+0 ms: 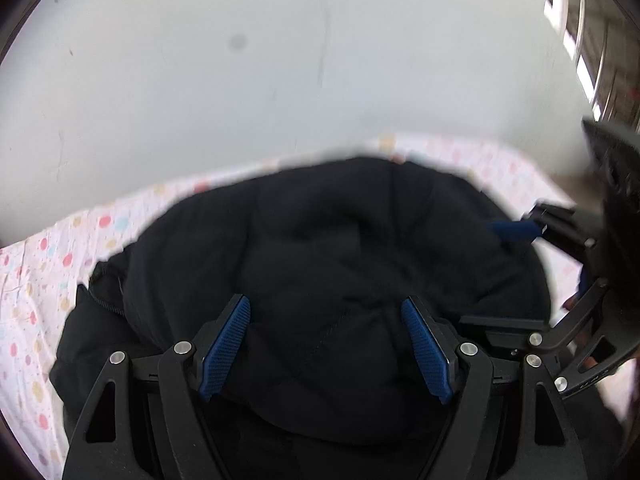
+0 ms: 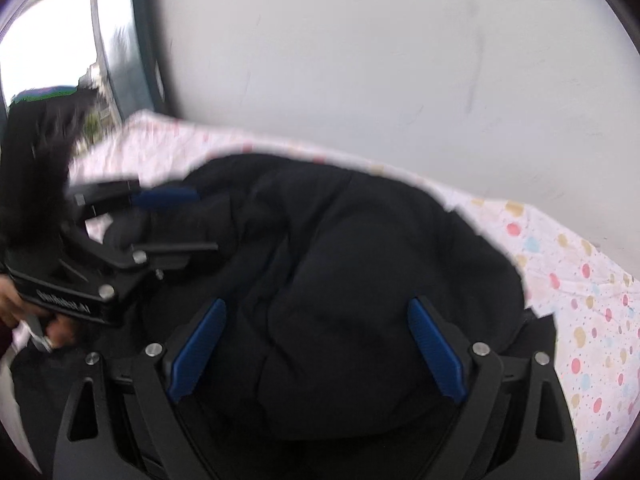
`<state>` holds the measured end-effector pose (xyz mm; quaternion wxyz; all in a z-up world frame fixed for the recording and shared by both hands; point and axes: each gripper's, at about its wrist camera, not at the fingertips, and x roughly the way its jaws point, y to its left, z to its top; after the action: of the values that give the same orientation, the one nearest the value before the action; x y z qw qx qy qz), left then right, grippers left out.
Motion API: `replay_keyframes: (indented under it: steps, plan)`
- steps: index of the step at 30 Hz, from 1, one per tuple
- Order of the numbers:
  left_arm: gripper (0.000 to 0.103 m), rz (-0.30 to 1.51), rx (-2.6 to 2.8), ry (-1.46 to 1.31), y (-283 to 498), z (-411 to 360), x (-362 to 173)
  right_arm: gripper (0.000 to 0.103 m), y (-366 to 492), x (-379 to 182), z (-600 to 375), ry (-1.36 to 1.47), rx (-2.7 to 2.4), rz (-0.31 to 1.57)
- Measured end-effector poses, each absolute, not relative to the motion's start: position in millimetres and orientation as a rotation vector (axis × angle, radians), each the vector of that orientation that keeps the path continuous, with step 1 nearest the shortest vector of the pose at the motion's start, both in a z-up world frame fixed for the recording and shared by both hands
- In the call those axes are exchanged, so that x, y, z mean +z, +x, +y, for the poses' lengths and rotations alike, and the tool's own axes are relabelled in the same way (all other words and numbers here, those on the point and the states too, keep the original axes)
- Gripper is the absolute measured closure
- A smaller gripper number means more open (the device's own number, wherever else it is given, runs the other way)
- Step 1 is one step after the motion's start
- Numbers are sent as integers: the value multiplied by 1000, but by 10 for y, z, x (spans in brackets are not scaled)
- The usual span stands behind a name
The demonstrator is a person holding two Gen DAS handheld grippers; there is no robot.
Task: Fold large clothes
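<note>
On top of the bed sheet (image 1: 36, 280), white with pink, blue and yellow dots: a big black jacket (image 1: 320, 240), puffy and bunched up in a heap. Lying near the far edge of the sheet, by the grey wall (image 1: 280, 60), with dotted sheet showing past it on both sides. A zipper line (image 1: 106, 304) seen at the jacket's left side in the left view.

Over the near part of the heap: the left gripper (image 1: 326, 346), tilted down, blue pads (image 1: 226, 348) spread wide, nothing pinched, only black cloth below the gap.

Close beside it: the right gripper (image 2: 316, 352), also tilted down, blue pads (image 2: 436, 356) spread wide, holding nothing, jacket cloth below.

Both tools side by side, each one showing at the edge of the other's view. Blurry fingers (image 2: 56, 330) of a hand wrapped on the left tool's handle. Bright window (image 2: 48, 40) past the far end of the wall.
</note>
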<state>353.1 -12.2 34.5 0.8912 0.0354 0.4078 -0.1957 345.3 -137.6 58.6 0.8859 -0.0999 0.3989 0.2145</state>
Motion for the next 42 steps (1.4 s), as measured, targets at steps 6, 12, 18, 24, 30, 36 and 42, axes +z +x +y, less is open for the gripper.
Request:
replay_keyframes:
  steps: [6,12,18,24,30,36,42]
  plan:
    - [25,874,-333,131,3658,-291,-128,9,3557,-61,-1197,-278,351,882]
    - [23,867,-333,129,3597,-289,13,10,3571,48,-1185,-285,329,878]
    - [24,805,-362,89,3325,-131,460,10,3224,635,-1400,-269,396,796]
    - [23,722,-264,56,3379,-33,894,10,3249,1161,-1644,-134,424,685]
    - [22,750,-166,44,3660,-63,853,10,3568,1110,-1824,40,333,688]
    - [20,814,-83,73,3980,-169,553,10,3884,808,-1754,29,239,756]
    - [19,861,-80,124,4019,-203,219,11,4119,279,-1707,-67,168,868]
